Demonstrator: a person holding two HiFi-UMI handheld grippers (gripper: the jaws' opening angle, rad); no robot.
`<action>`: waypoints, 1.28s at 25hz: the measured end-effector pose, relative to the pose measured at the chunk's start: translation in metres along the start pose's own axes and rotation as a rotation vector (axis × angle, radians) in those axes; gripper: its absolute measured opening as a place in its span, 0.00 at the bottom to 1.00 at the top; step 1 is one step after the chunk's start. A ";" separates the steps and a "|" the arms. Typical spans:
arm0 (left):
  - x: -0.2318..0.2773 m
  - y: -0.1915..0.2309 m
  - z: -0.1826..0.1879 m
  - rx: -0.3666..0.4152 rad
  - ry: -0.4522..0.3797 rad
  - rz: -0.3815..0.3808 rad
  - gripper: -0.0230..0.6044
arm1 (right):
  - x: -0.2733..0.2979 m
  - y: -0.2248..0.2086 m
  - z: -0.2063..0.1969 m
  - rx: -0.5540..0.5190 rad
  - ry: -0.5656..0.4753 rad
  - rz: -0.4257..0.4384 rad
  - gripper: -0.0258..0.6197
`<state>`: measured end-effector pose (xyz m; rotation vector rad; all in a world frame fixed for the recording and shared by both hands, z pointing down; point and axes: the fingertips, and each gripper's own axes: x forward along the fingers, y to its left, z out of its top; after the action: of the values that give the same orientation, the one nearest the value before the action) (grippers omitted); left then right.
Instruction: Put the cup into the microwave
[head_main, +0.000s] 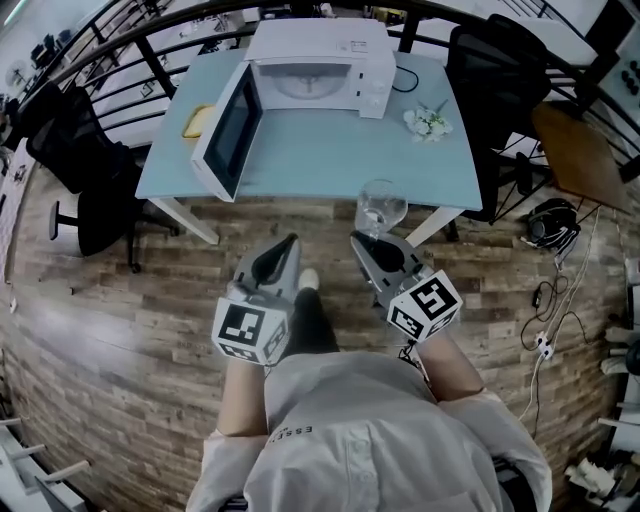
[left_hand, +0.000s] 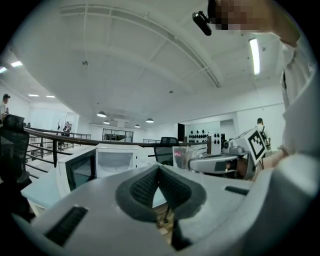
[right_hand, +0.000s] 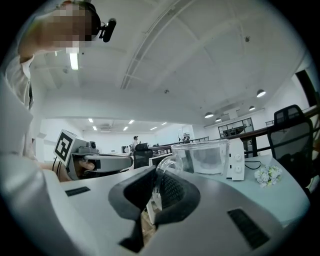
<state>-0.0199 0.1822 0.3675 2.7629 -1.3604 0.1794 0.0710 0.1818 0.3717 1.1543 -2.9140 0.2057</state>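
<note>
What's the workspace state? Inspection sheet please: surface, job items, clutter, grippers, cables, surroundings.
Surface: pale blue table, carrying the microwave and two small items.
Job's things: clear glass cup held at the table's near edge; white microwave at the back, door swung open.
Clutter: flat yellow item beside the door; small white flower bunch at right.
Grippers: left gripper shut, empty; right gripper shut on the cup's handle.
Cables: black cord by the microwave; loose floor cables at right.
Surroundings: black office chairs, wood-plank floor.

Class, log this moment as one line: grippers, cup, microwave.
right gripper: shut on handle of clear glass cup | left gripper: shut, empty | white microwave: door open | cup: outside microwave
</note>
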 end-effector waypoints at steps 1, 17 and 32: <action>0.010 0.011 0.001 0.000 0.000 -0.004 0.04 | 0.011 -0.008 0.002 0.002 -0.001 -0.002 0.07; 0.191 0.201 0.039 0.015 0.003 -0.084 0.04 | 0.217 -0.162 0.039 0.054 0.023 -0.073 0.07; 0.271 0.262 0.023 -0.030 0.004 -0.077 0.04 | 0.312 -0.229 0.003 0.095 0.089 0.063 0.07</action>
<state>-0.0618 -0.1934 0.3793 2.7823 -1.2432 0.1599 -0.0004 -0.1963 0.4121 1.0358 -2.8927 0.3894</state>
